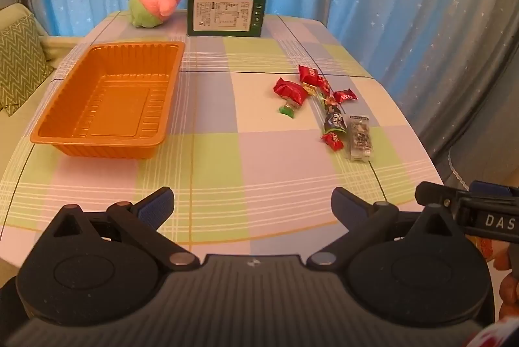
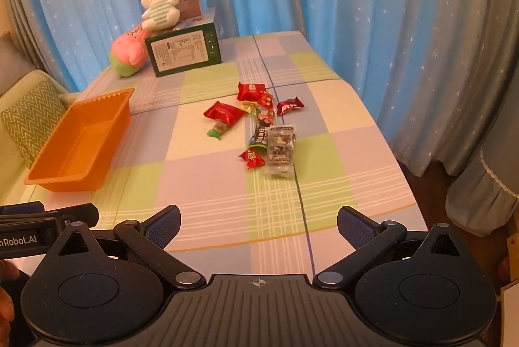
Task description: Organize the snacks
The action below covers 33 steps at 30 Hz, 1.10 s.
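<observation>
On the checked table [image 2: 207,178], the snacks [image 2: 259,126] lie in a loose heap well apart from the empty orange tray [image 1: 107,100], seemingly awaiting sorting, while the left gripper [image 1: 253,204] and right gripper [image 2: 259,223] hover over the near edge, jaws wide, holding nothing

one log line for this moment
left tool: open, empty | right tool: open, empty | orange plastic tray: empty | wrapped snacks: loose on checked tablecloth
</observation>
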Available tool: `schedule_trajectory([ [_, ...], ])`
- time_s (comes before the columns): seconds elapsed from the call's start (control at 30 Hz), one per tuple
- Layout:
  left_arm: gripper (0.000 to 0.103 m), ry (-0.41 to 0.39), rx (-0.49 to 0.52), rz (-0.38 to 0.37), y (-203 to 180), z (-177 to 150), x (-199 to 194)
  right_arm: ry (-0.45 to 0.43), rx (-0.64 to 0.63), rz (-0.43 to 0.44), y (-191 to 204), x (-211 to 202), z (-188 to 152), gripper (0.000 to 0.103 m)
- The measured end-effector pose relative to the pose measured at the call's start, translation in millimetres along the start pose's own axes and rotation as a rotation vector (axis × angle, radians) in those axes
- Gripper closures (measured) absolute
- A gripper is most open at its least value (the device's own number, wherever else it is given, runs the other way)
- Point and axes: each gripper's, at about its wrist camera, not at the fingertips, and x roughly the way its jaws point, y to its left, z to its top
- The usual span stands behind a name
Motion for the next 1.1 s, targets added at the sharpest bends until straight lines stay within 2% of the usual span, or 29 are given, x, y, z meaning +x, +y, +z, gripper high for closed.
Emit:
schedule_trajectory([
  [0.23,0.001,0.001,-0.038,-0.016,1,1,1,0.011,-0.004,-0.002,-3,5,2,0.001],
  [0.43,0.004,-0.017,-0.027,-0.037,0,-2,-4,-0.01,-0.007,-0.01,3,-5,1,0.001],
  [1.1,0.004,-0.017,-0.016,-0.037,-7,1,-5,-0.015,0.001,-0.005,-2,-8,3,0.001],
])
